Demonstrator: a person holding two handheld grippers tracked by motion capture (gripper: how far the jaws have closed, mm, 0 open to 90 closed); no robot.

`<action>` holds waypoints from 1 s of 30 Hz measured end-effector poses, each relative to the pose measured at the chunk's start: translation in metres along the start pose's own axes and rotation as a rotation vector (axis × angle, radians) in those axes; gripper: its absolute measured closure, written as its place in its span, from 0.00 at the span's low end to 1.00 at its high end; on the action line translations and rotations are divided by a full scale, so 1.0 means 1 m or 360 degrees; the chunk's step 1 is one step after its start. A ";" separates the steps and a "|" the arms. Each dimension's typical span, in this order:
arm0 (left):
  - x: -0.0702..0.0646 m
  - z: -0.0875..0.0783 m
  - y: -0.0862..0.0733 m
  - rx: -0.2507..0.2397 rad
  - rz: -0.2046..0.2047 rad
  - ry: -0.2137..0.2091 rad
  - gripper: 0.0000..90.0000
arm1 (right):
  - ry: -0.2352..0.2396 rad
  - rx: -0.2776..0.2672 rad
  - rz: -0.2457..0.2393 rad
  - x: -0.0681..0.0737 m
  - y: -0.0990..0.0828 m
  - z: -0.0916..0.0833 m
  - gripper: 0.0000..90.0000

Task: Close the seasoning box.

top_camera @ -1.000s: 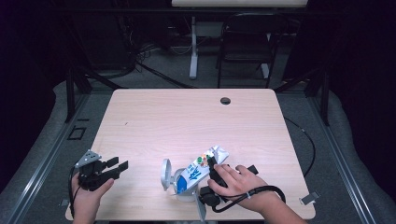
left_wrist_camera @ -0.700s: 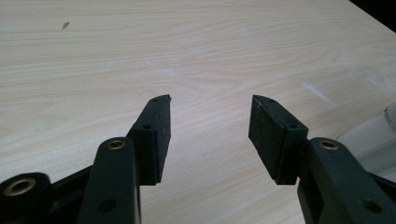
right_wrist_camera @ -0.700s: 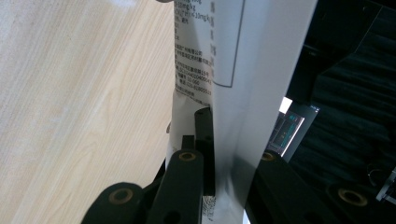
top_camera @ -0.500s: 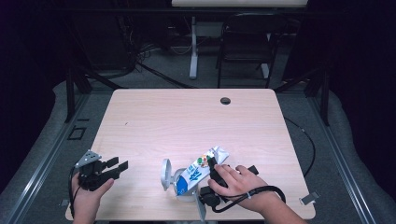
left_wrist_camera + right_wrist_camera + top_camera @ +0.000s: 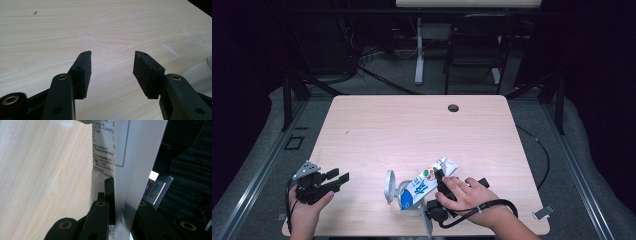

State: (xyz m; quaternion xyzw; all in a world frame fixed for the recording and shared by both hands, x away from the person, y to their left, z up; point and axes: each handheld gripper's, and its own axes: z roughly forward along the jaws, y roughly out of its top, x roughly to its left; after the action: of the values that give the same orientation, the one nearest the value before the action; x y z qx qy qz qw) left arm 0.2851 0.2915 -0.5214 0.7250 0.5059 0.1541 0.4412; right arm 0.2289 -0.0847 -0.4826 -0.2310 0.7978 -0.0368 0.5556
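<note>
The right gripper [image 5: 439, 176] clamps the milk carton [image 5: 424, 185] at lower centre of the high view, tilted over a white container [image 5: 390, 186]. At lower left, the left gripper [image 5: 112, 67] stands apart over bare table [image 5: 412, 130].

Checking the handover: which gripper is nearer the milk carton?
Right. The right gripper is clamped on the milk carton; the left gripper sits apart near the table's left edge.
</note>
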 end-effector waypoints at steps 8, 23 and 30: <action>0.000 0.000 0.000 0.0003 -0.0002 0.0000 0.55 | 0.0015 0.0004 0.0023 0.000 -0.001 -0.001 0.97; 0.001 0.000 -0.001 0.0005 -0.0003 0.0000 0.55 | 0.0019 0.0008 0.0045 0.000 -0.001 -0.001 0.97; 0.000 0.001 -0.001 0.0007 -0.0001 0.0006 0.55 | 0.0017 0.0005 0.0051 -0.001 0.000 -0.002 0.98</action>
State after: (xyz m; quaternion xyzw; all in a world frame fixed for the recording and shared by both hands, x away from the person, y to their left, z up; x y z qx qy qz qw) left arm 0.2853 0.2915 -0.5228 0.7255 0.5074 0.1541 0.4387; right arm 0.2272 -0.0848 -0.4811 -0.2172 0.8043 -0.0303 0.5523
